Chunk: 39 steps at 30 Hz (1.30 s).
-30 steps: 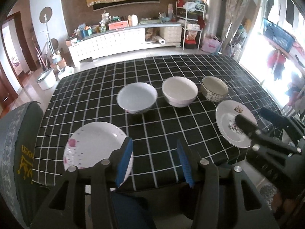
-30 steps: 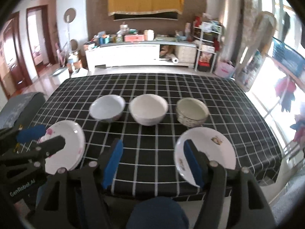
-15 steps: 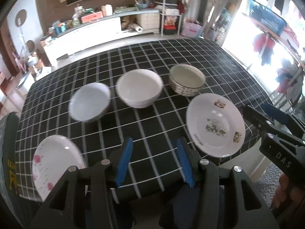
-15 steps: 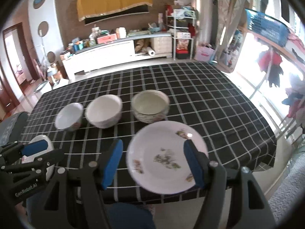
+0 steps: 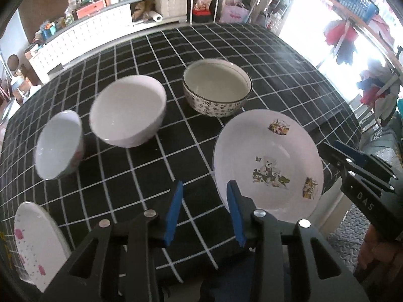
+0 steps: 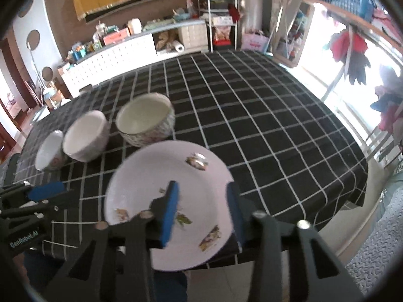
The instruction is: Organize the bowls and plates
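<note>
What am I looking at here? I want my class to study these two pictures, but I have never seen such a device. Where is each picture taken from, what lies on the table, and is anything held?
No robot: a person holds a two-fingered clamp in each hand, each with a camera looking along its blue-padded fingers. One picture is from the left gripper, the other from the right gripper. On the checked tablecloth stand three bowls in a row: a small bowl, a plain white bowl and a patterned bowl. Nearer lie a teddy-bear plate and a pink-spotted plate. Both grippers' jaws have just been closing, yet nothing is held; the right one hovers over the teddy-bear plate.
</note>
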Each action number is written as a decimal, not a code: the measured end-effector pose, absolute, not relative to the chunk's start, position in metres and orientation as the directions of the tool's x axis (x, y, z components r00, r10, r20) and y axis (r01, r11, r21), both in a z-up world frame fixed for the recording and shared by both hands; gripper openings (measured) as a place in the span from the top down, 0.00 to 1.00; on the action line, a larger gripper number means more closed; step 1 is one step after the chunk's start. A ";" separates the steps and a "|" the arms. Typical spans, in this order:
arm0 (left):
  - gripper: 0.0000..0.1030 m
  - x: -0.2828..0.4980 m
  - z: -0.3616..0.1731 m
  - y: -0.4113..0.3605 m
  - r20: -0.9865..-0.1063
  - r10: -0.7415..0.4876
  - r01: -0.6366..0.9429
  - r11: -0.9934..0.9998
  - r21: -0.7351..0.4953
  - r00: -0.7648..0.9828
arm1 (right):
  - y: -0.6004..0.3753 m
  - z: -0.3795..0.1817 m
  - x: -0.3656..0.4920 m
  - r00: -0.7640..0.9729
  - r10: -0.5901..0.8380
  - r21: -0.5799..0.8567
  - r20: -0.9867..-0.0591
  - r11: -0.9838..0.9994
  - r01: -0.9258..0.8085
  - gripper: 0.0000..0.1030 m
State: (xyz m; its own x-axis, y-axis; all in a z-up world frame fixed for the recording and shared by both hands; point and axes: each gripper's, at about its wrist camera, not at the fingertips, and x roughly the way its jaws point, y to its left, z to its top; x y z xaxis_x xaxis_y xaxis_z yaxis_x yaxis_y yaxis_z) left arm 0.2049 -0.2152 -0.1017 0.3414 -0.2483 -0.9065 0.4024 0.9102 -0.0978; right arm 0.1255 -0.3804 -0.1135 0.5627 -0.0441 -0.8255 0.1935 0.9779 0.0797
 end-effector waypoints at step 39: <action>0.89 0.218 -0.153 -0.183 -0.935 -0.219 0.331 0.936 -0.121 0.278 | -0.354 -0.160 0.133 0.483 0.010 0.068 -0.875 0.992 0.102 0.81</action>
